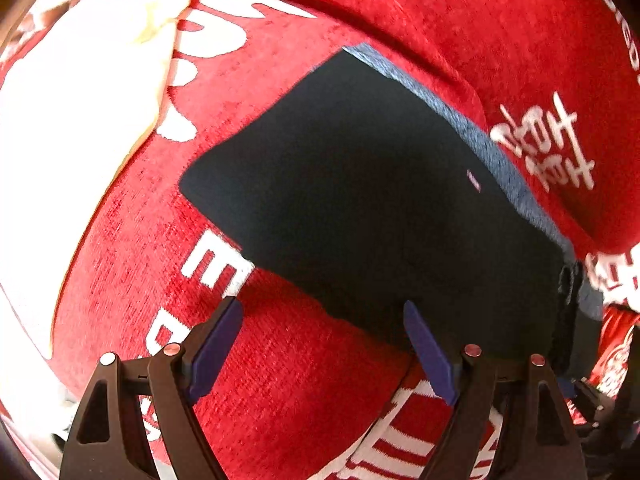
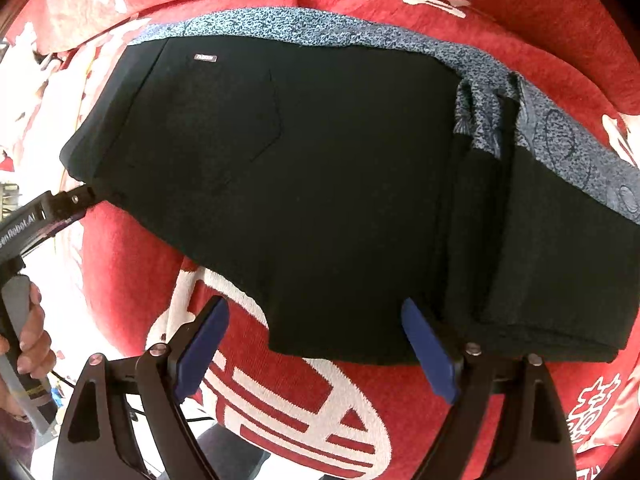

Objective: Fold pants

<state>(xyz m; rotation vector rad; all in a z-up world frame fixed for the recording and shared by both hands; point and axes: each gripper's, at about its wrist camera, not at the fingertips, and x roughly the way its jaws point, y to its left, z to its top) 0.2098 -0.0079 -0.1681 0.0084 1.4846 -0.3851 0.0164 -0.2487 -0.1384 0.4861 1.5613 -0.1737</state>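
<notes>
The black pants (image 1: 360,184) lie folded on a red patterned cover (image 1: 280,380), with a blue speckled lining (image 1: 480,136) showing along their far edge. My left gripper (image 1: 320,344) points down at their near edge, open, its right pad (image 1: 430,352) over the black cloth and nothing gripped. In the right wrist view the pants (image 2: 300,168) fill the middle, with folded layers stacked at the right (image 2: 540,280). My right gripper (image 2: 316,344) hovers open over their near edge, holding nothing. The left gripper (image 2: 76,200), held by a hand (image 2: 28,340), meets the pants' left corner.
The red cover (image 2: 320,420) with white characters spreads under everything and rises in a padded fold (image 1: 440,20) behind the pants. A white cloth (image 1: 72,120) lies at the far left. A small label (image 2: 205,57) sits near the pants' waistband.
</notes>
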